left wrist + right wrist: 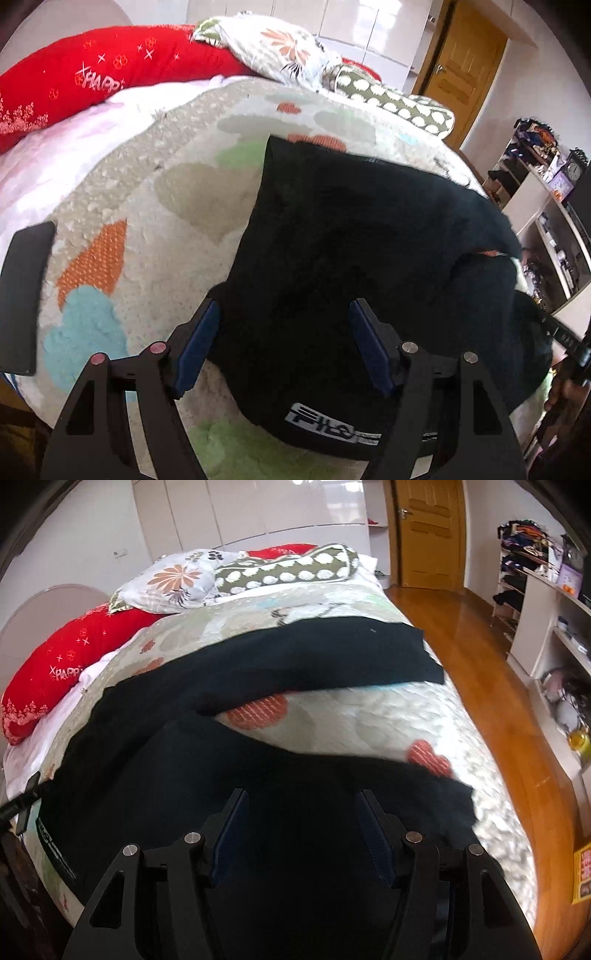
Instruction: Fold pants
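Downward, both grippers (284, 314) (301, 805) tilt, fingers apart over black pants (258, 664).

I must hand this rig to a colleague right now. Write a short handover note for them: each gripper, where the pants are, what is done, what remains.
Left gripper: open, holding nothing, above the waistband end of the black pants, near the printed logo.
Right gripper: open, holding nothing, above the nearer pant leg.
Pants: lying on the patterned quilt of the bed. The two legs are spread apart in a V, with quilt showing between them; the far leg reaches toward the bed edge by the wooden floor.
Done: pants laid out, no fold visible yet.
Left: bring one leg onto the other, then fold along the length.
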